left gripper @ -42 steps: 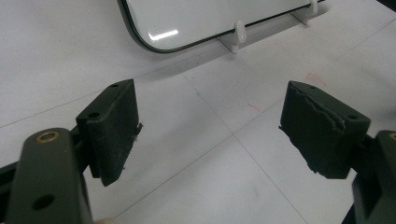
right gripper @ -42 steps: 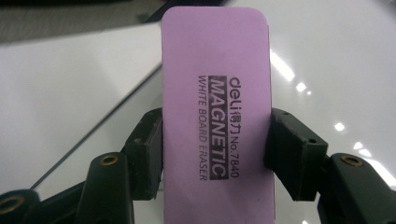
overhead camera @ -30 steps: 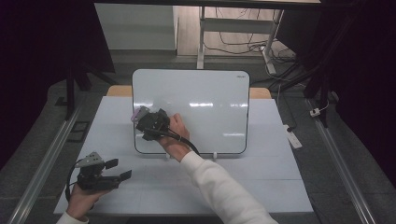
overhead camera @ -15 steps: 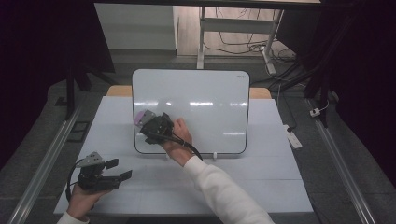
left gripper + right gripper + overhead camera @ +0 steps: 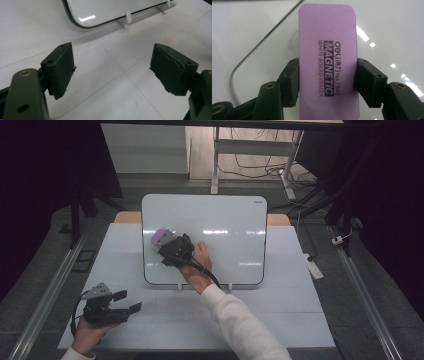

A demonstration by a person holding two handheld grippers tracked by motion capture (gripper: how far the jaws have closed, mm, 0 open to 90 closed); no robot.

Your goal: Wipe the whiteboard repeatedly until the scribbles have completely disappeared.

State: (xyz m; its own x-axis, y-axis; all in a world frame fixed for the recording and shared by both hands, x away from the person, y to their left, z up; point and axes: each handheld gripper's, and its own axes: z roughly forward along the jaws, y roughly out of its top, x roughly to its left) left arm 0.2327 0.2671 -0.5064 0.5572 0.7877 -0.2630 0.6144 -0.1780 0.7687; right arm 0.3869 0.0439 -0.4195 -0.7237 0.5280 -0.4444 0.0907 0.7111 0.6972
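My left claw (image 5: 125, 302) sits low over the surface (image 5: 300, 320), in front of the whiteboard's (image 5: 225, 220) lower left corner and well apart from it. Its jaws stand wide open with nothing between them; in the left claw view (image 5: 112, 70) I see only bare white surface between the two black pads (image 5: 62, 72), and beyond them the rounded lower corner of the whiteboard (image 5: 105, 10) with one of its small white feet (image 5: 127, 17). My left hand (image 5: 90, 335) grips the claw from behind, at the near left edge of the surface.

Further right, my right arm in its white sleeve (image 5: 240, 325) reaches up across the whiteboard's lower edge, and my right hand (image 5: 197, 265) lies over the board's left half. My right claw (image 5: 165, 242) is there too, pointing toward the board's upper left, and it is closed on the purple eraser (image 5: 161, 236). The eraser sits at the claw's tip, against the whiteboard's face, inside the left border and about midway up the board.

In the right claw view (image 5: 327, 82) the eraser (image 5: 327, 50) stands lengthwise between my two jaws, one pad (image 5: 292, 82) pressed on each long side. It sticks out well past the jaw tips, its printed face toward the camera, reading "MAGNETIC WHITE BOARD ERASER". Behind it lies the glossy whiteboard (image 5: 387, 25), with the board's dark curved border (image 5: 262, 42) passing to the eraser's left.
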